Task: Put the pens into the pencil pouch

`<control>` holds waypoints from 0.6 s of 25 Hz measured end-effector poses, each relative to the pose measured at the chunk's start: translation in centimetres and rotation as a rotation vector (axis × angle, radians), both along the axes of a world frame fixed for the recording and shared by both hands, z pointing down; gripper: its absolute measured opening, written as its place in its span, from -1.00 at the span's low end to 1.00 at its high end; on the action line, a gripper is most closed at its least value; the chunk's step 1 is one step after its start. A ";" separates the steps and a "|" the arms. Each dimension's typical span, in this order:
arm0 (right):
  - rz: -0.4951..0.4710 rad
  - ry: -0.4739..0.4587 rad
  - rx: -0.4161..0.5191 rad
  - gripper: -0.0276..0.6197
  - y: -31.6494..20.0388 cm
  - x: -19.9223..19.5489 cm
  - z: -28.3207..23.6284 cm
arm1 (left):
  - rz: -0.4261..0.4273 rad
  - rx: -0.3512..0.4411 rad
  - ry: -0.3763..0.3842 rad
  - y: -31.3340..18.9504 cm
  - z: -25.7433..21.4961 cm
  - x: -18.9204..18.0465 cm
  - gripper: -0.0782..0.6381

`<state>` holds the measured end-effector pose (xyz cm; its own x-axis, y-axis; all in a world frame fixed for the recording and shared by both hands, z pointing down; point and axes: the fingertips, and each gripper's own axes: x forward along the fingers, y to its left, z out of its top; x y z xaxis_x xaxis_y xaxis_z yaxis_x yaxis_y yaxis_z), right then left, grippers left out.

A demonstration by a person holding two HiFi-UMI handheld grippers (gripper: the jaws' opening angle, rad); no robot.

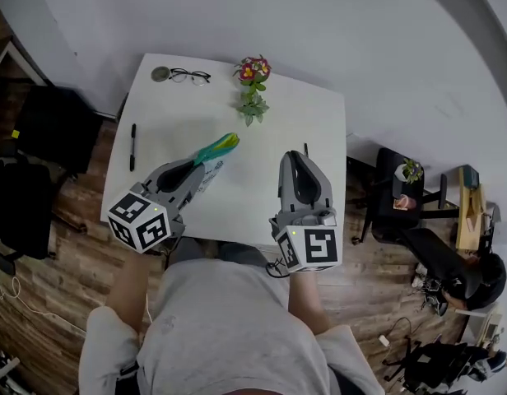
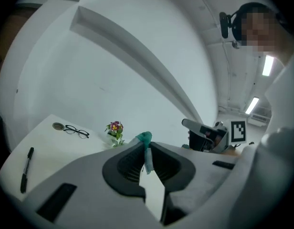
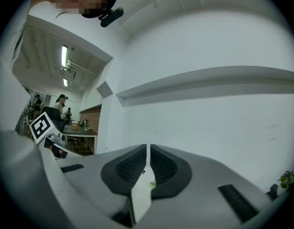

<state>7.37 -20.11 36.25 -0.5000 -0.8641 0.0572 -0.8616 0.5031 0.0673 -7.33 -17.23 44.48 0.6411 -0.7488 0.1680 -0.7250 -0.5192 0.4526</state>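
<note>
My left gripper (image 1: 206,164) is shut on the teal and green pencil pouch (image 1: 218,147) and holds it up above the white table (image 1: 179,113). In the left gripper view the pouch's edge (image 2: 145,138) is pinched between the pads of the left gripper (image 2: 146,148). A black pen (image 1: 132,146) lies near the table's left edge, and the left gripper view shows this pen (image 2: 26,170) too. My right gripper (image 1: 304,156) hovers over the table's right half. In its own view the right gripper (image 3: 147,147) is shut with nothing visible between the pads. In the head view a short dark tip pokes out past its fingertips; what it is I cannot tell.
Glasses (image 1: 190,76) and a small round object (image 1: 160,73) lie at the table's far left corner. A potted flower (image 1: 253,85) stands at the far middle. Black chairs flank the table, one on the left (image 1: 48,130) and one on the right (image 1: 402,188). A white wall rises behind.
</note>
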 end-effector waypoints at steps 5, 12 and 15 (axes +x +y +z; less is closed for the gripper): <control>-0.102 -0.021 0.017 -0.78 0.1 -1.0 -0.5 | -0.122 0.055 0.036 2.1 -2.3 -1.0 -0.64; -0.321 -0.043 0.030 -0.78 0.8 -4.2 -0.7 | -0.337 0.112 -0.034 5.0 -3.9 -3.7 -0.64; -0.479 -0.051 0.029 -0.78 1.6 -6.6 -0.5 | -0.418 0.119 -0.051 6.4 -4.1 -5.0 -0.63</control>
